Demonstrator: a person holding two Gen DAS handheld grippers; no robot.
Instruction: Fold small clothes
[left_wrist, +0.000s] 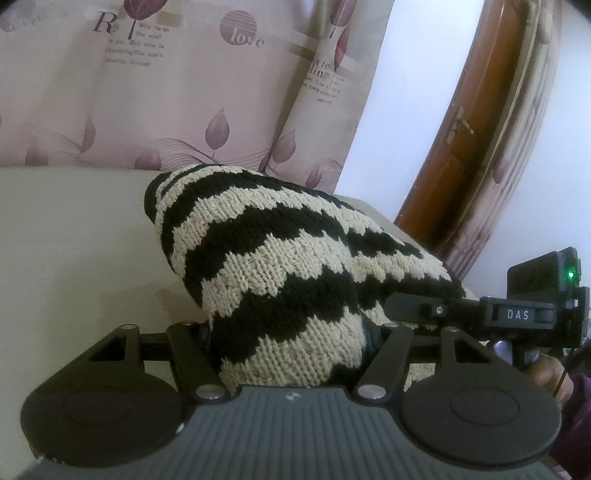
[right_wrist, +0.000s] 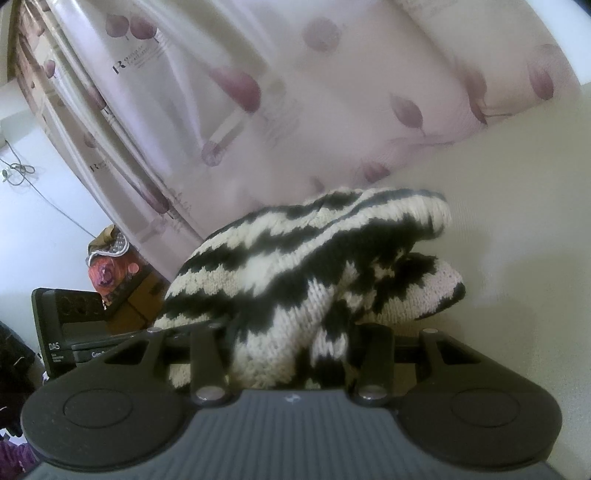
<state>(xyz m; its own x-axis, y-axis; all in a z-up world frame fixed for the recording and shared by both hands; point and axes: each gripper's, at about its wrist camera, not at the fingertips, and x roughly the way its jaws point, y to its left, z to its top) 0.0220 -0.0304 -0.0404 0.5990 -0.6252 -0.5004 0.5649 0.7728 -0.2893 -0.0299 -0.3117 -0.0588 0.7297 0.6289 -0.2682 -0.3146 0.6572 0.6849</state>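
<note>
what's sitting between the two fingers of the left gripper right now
The black-and-cream striped knit garment: a bunched fold of it fills the gap in the left gripper, seen in the left wrist view. Nothing else shows there.

Behind my work spot there's a pale pink curtain (left_wrist: 155, 96) printed with mauve leaves and bits of English text, "love" in a round badge among them. It hangs right down to the cream surface (left_wrist: 66, 258) I'm working over, which is plain and matte. To the right of the curtain is a bare white wall (left_wrist: 413, 92), then a reddish-brown wooden door (left_wrist: 469, 147) with a metal lever handle. From my other side the same curtain (right_wrist: 295, 92) shows up blurrier, and past its left edge there's more white wall (right_wrist: 44, 206) with a thin cable running across it. Low down there sits a cardboard box (right_wrist: 136, 299) with some floral fabric (right_wrist: 110, 269) piled on top. Light is soft and even, daylight-ish.
</note>
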